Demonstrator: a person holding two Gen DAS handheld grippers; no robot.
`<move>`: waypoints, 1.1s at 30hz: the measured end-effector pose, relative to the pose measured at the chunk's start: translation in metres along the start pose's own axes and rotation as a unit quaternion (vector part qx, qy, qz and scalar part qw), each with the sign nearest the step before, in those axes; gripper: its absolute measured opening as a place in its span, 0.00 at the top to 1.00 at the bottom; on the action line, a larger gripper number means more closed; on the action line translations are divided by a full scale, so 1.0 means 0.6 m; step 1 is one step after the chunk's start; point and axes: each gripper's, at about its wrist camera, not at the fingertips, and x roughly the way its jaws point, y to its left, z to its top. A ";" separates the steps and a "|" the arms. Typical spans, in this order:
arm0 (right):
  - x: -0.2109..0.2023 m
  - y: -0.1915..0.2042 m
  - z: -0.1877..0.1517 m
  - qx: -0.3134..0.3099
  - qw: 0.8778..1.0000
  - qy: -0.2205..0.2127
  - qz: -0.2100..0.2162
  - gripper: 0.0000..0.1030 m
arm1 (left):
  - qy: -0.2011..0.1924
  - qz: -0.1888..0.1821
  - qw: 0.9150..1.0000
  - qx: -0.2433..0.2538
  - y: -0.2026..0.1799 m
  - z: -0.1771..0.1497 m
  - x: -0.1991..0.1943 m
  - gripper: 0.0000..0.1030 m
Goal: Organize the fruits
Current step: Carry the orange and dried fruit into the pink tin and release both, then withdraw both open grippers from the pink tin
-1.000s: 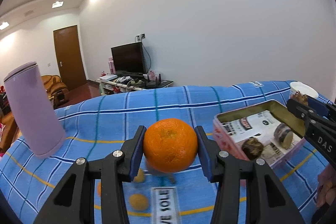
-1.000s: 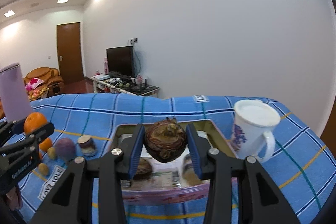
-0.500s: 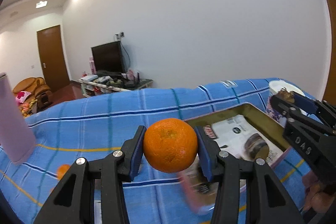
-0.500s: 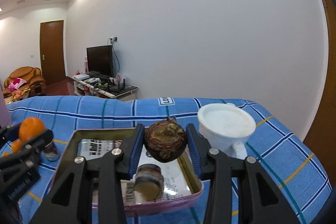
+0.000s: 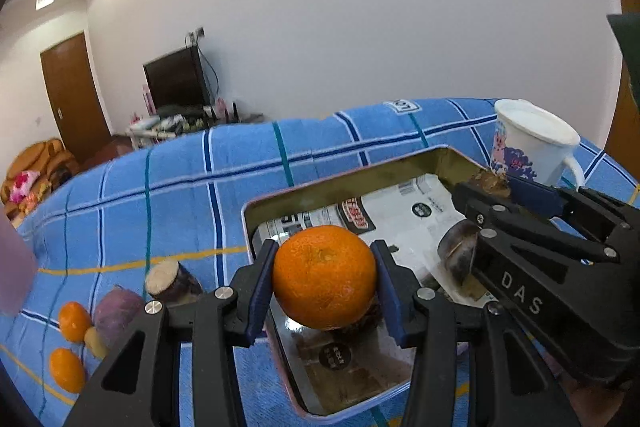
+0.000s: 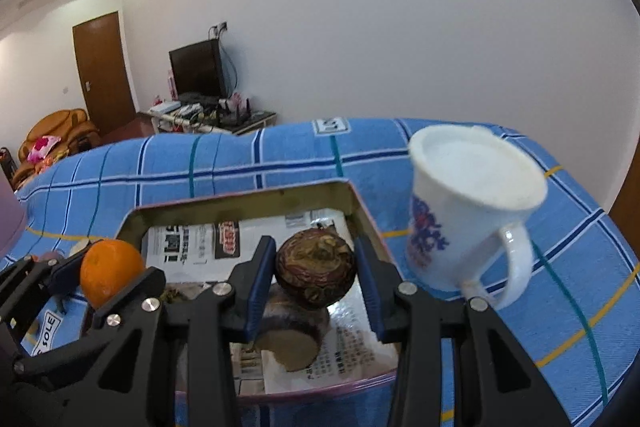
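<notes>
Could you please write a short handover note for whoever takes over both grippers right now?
Left gripper: shut on the orange, held over the near left part of the tin tray.
Right gripper: shut on the brown mangosteen, held over the tray's right side.
Already in the tray: a cut purple piece on the paper lining.
Left on the cloth: two small oranges, a purple fruit and a cut piece.
Next, probably: set both fruits down in the tray, then fetch the rest.

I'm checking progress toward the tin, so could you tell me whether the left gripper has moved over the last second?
Yes. The left gripper, jaws shut on the orange, has swung rightward from over the blue cloth to above the metal tin.
</notes>
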 end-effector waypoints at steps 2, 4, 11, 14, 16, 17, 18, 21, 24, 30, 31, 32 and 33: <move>-0.001 -0.003 -0.002 0.008 1.000 -0.001 0.012 0.57 | 0.001 -0.001 1.000 -0.004 0.003 -0.001 0.000 0.53; 0.000 -0.006 -0.003 0.015 1.000 0.002 0.024 0.57 | 0.000 0.000 1.000 0.000 0.000 -0.001 -0.001 0.53; -0.003 0.002 -0.001 0.011 0.999 -0.001 0.044 0.52 | 0.002 0.003 1.000 0.003 -0.002 -0.001 0.001 0.52; -0.013 0.000 -0.001 0.018 0.999 -0.021 0.041 0.25 | 0.004 0.002 1.000 0.003 -0.003 -0.001 0.001 0.52; -0.024 -0.003 0.003 0.029 0.998 -0.042 0.037 0.15 | -0.006 0.005 1.000 0.007 -0.005 -0.002 -0.006 0.47; -0.031 -0.007 0.004 0.035 0.997 -0.053 0.035 0.10 | -0.013 0.009 1.000 0.009 -0.006 -0.002 -0.010 0.37; -0.038 -0.011 0.006 0.042 0.997 -0.064 0.033 0.06 | -0.023 0.011 1.000 0.013 -0.009 -0.003 -0.017 0.29; -0.050 -0.023 0.008 0.063 0.994 -0.087 0.034 0.03 | -0.056 0.019 0.998 0.025 -0.017 -0.006 -0.038 0.27; -0.051 -0.026 0.008 0.072 0.993 -0.085 0.035 0.03 | -0.061 0.025 0.998 0.026 -0.018 -0.009 -0.045 0.27; -0.048 -0.031 0.006 0.082 0.993 -0.084 0.032 0.03 | -0.053 0.026 0.998 0.001 0.002 -0.012 -0.050 0.27; -0.049 -0.032 0.006 0.083 0.993 -0.084 0.032 0.03 | -0.053 0.027 0.998 -0.001 0.004 -0.012 -0.050 0.27; -0.050 -0.033 0.005 0.085 0.992 -0.085 0.029 0.03 | -0.052 0.029 0.998 -0.003 0.007 -0.012 -0.051 0.27; -0.052 -0.035 0.004 0.085 0.992 -0.087 0.026 0.03 | -0.051 0.031 0.998 -0.004 0.007 -0.014 -0.053 0.27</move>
